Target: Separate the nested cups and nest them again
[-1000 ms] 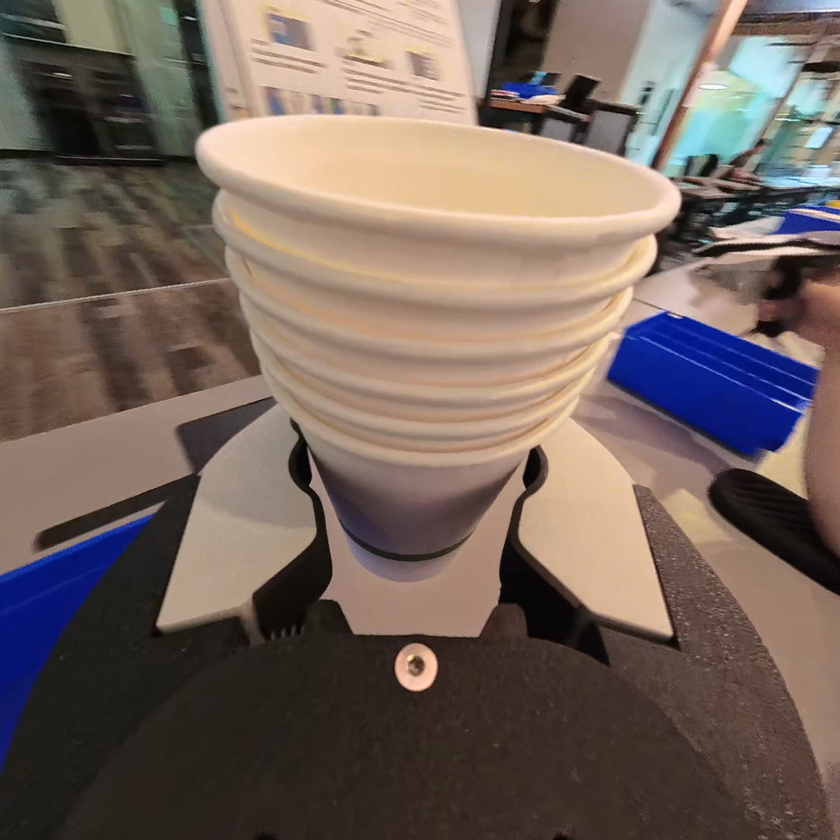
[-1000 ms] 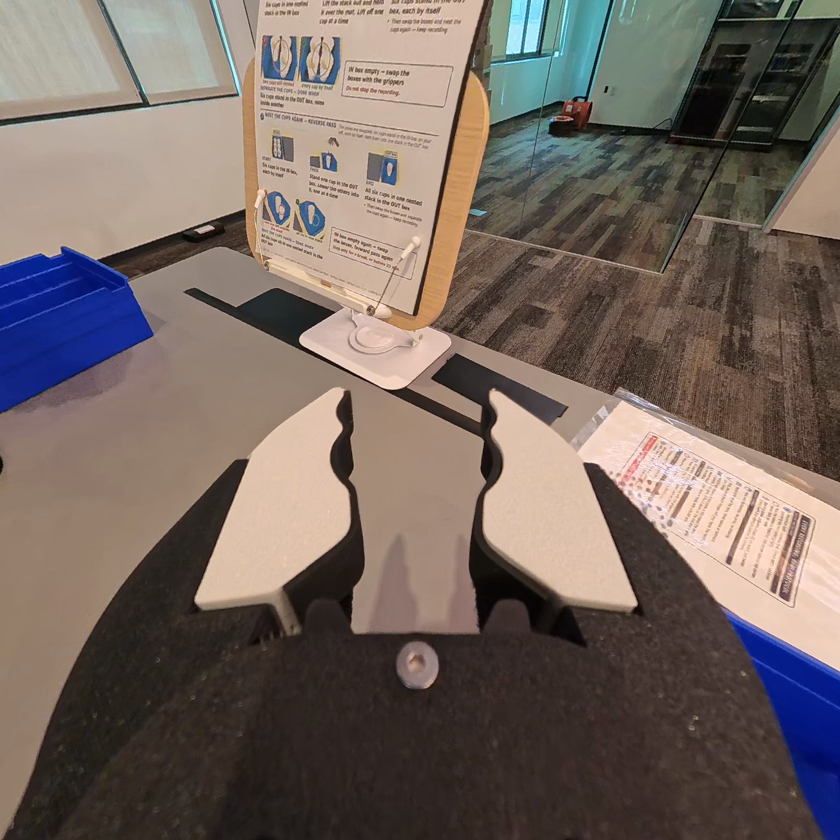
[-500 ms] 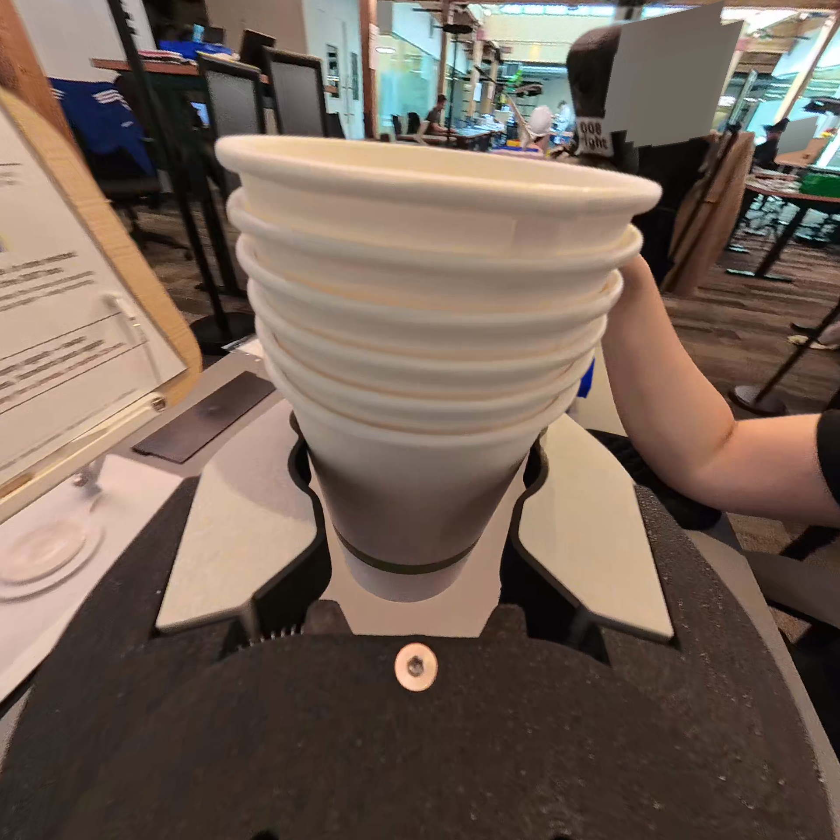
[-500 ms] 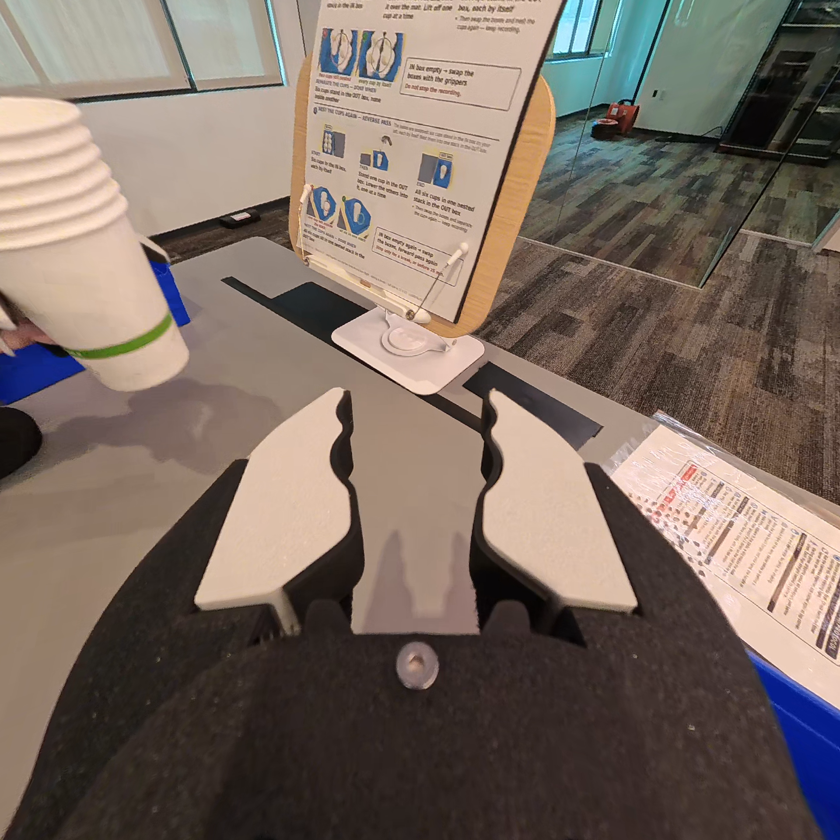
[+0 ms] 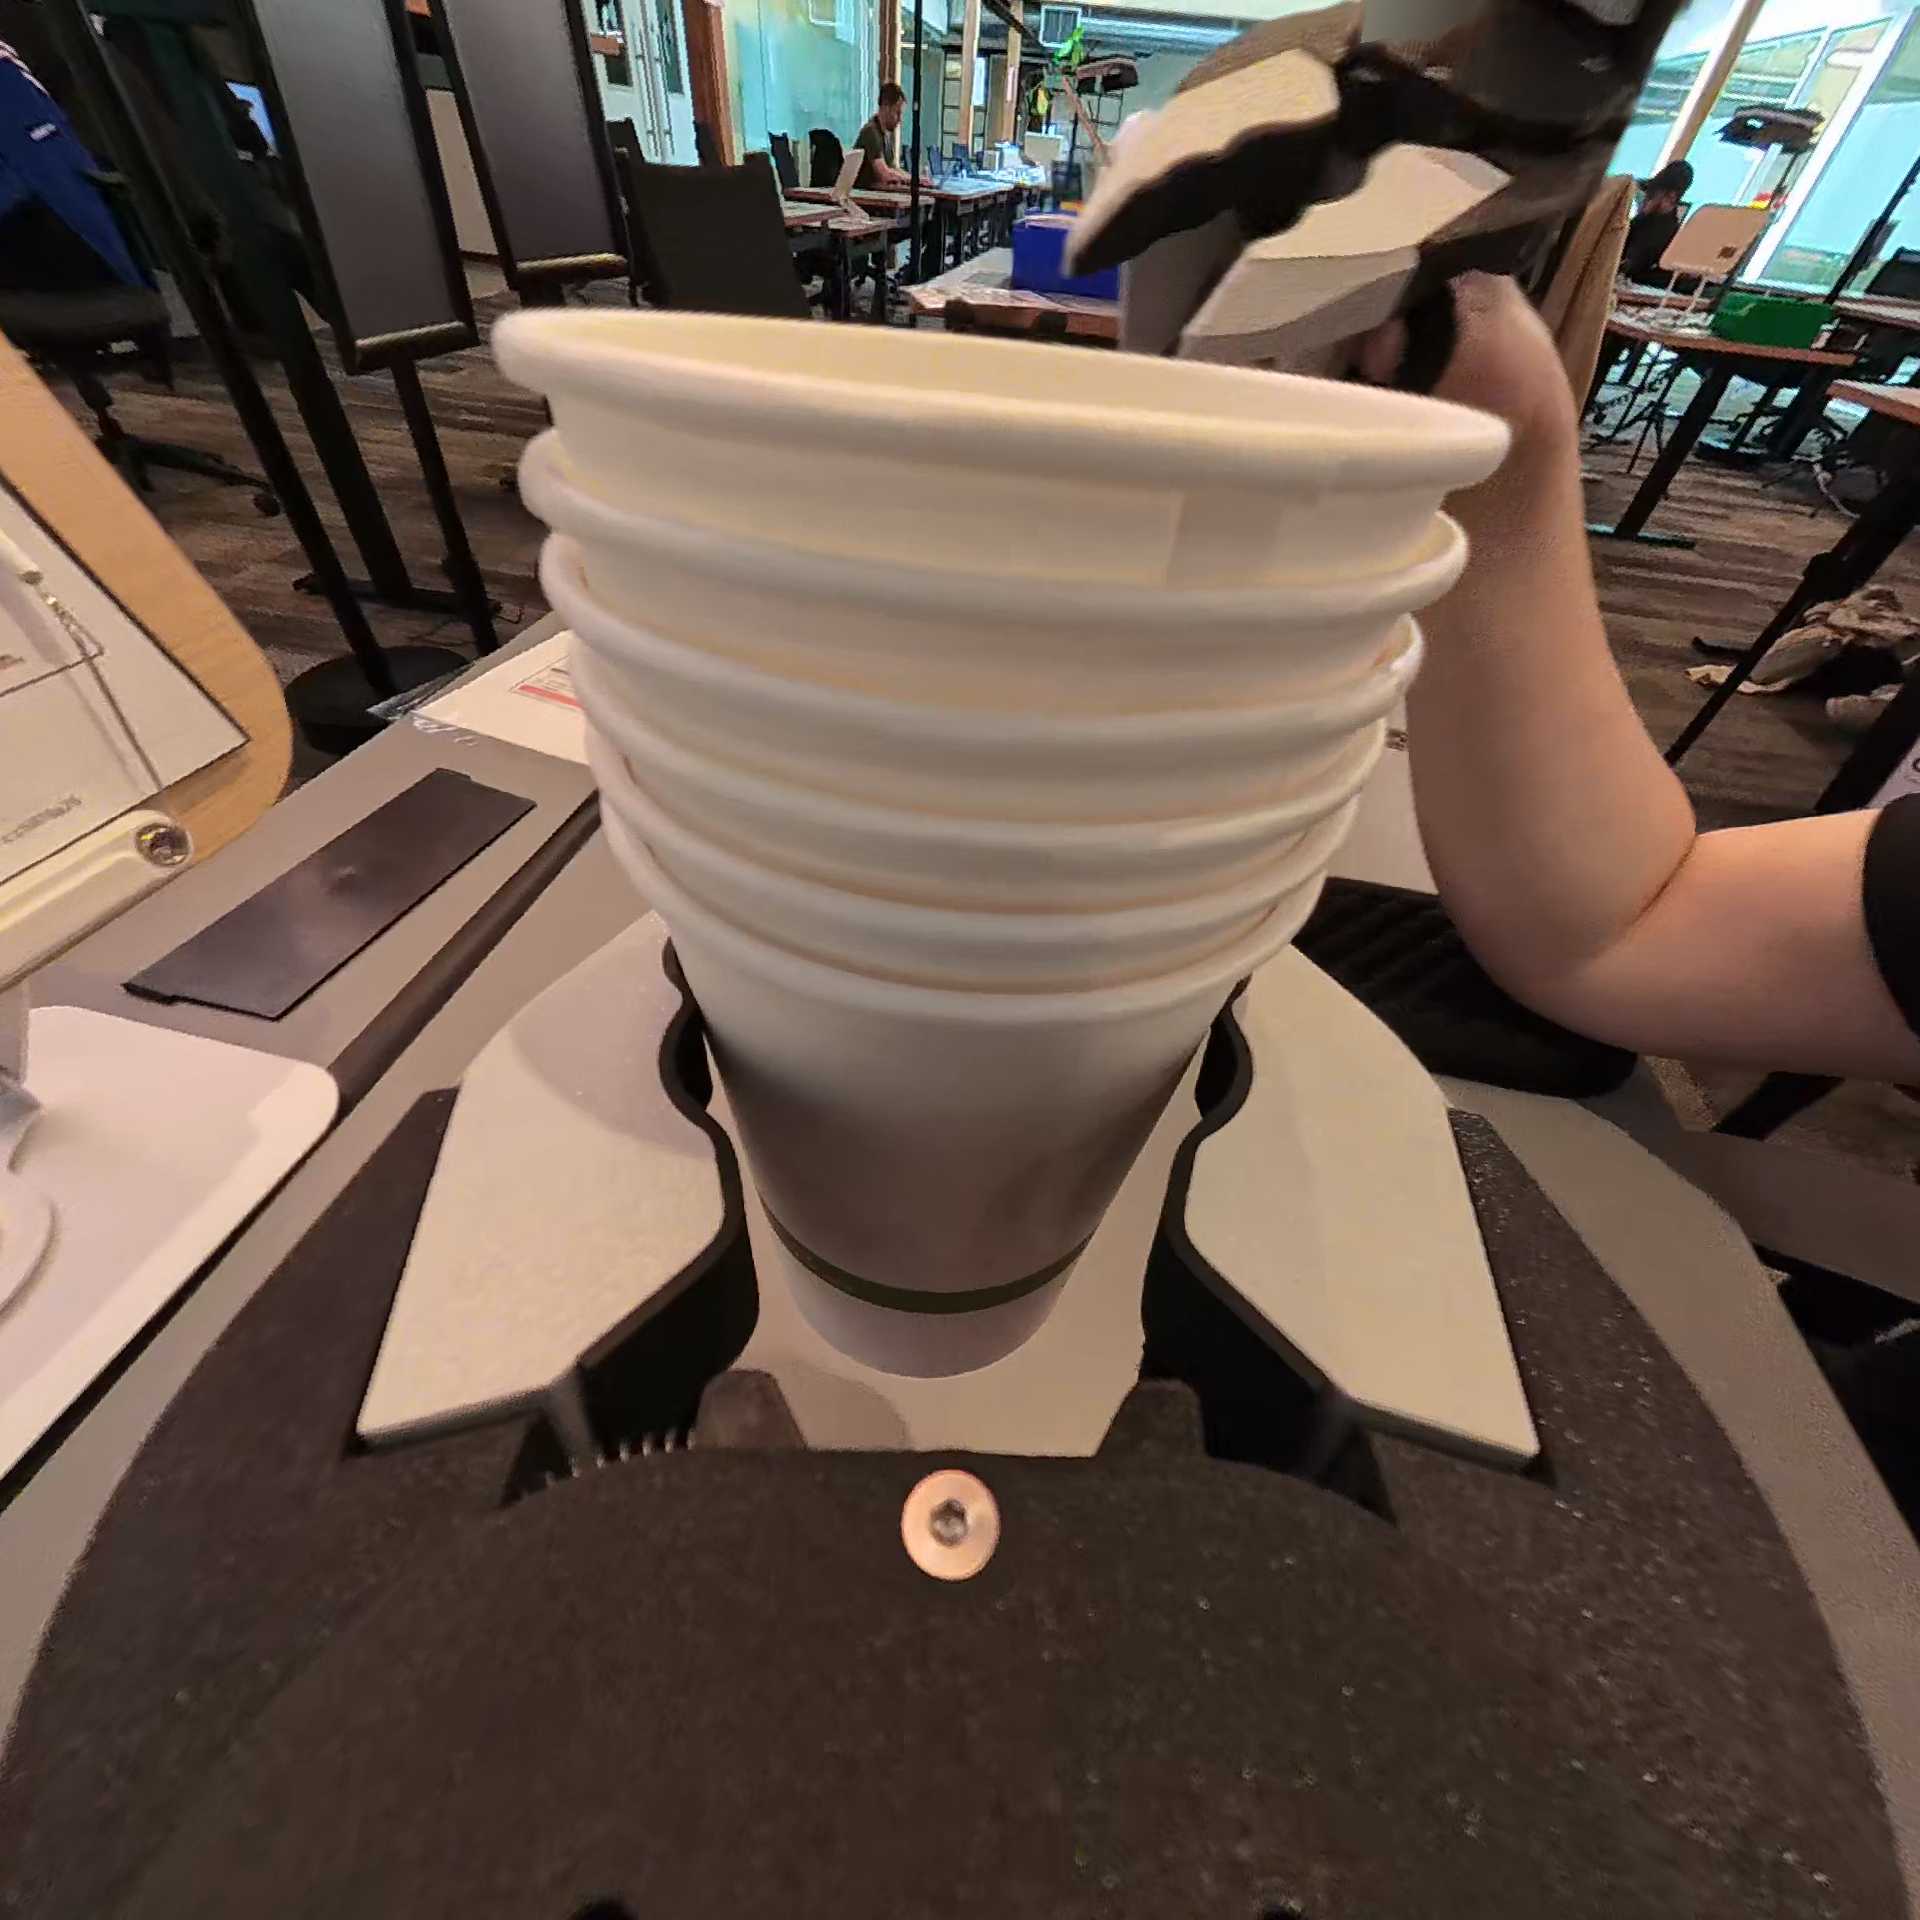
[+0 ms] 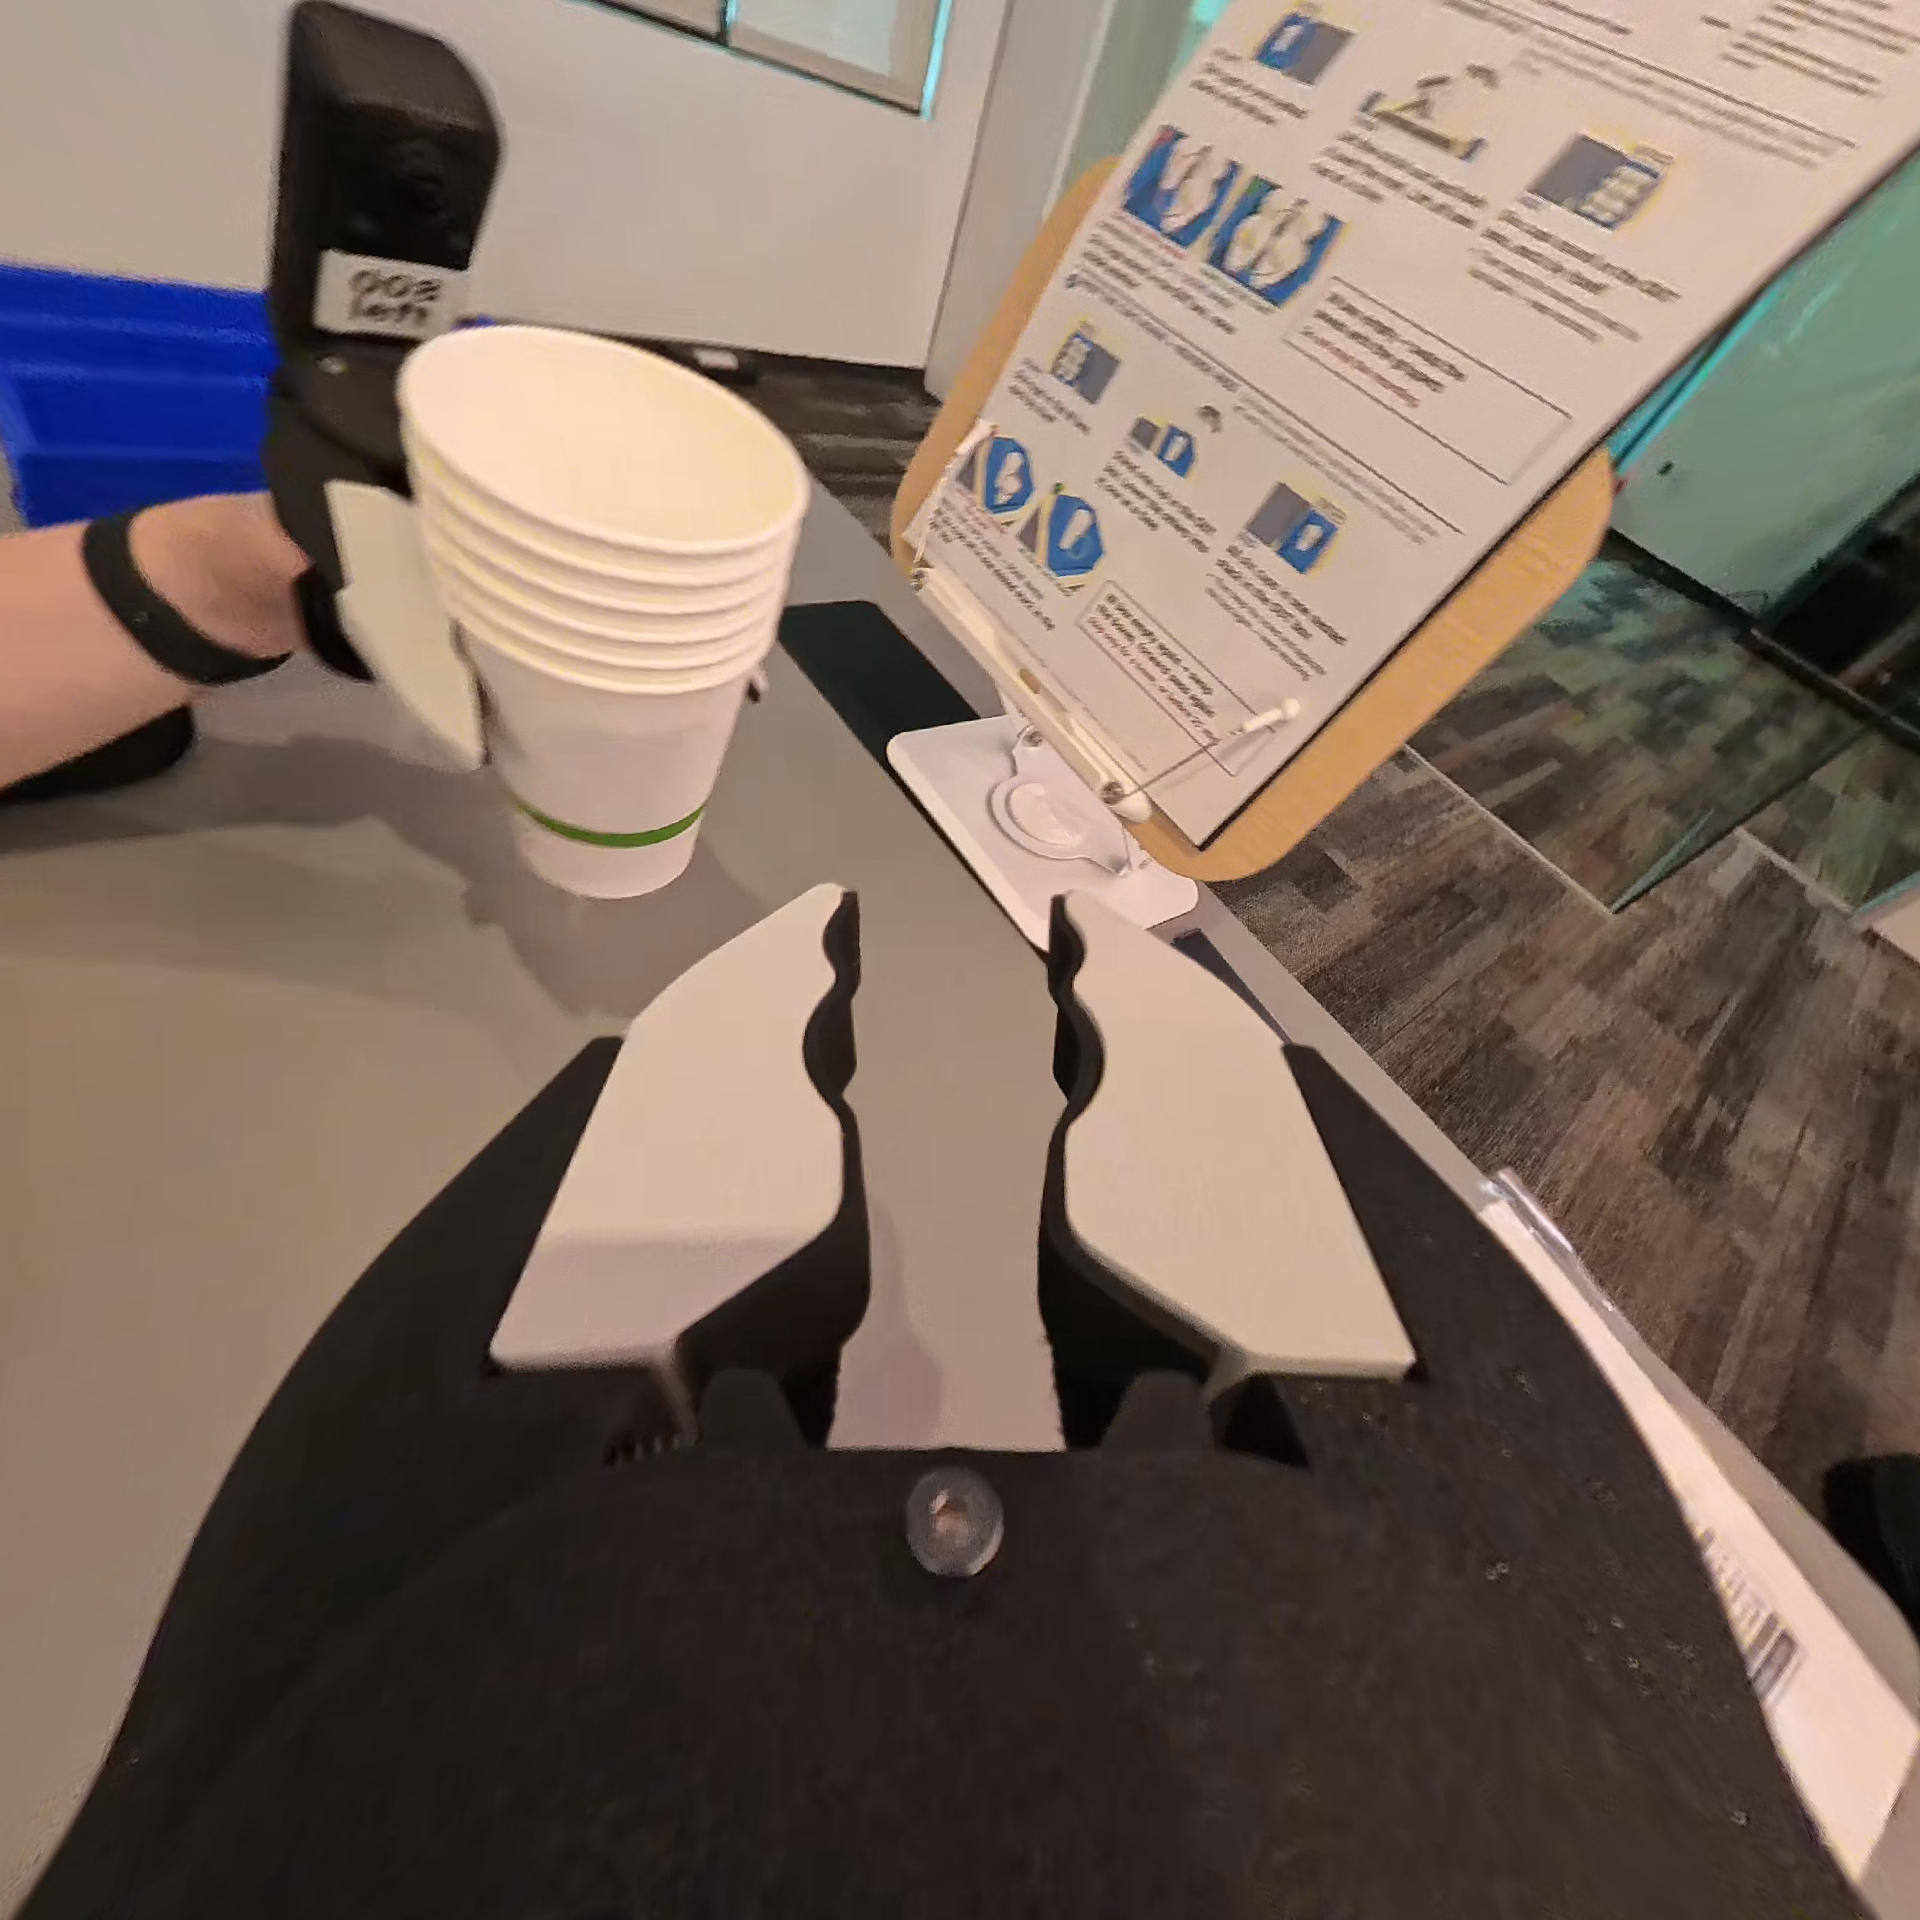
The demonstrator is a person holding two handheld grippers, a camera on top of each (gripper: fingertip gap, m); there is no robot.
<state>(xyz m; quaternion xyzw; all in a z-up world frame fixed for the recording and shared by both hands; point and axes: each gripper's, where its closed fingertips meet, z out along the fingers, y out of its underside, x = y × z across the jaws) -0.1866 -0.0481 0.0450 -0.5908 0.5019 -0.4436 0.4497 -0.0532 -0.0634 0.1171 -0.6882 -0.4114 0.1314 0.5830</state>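
The grey tabletop (image 6: 260, 1039) lies bare ahead of the right gripper (image 6: 951, 925), whose two pale fingers stand apart with nothing between them. Its right edge runs just beside the white base of a tilted instruction board on a wooden backing (image 6: 1382, 436); a blue plastic bin (image 6: 114, 395) sits far left. The stack of nested white paper cups with a green band near the bottom (image 6: 603, 592) hangs above the table, left of and beyond the right gripper. The left gripper (image 5: 956, 1060) clamps the lowest cup's wall; the stack seems about seven deep, rims blurred. In the left wrist view, the right gripper hovers near the top rim.
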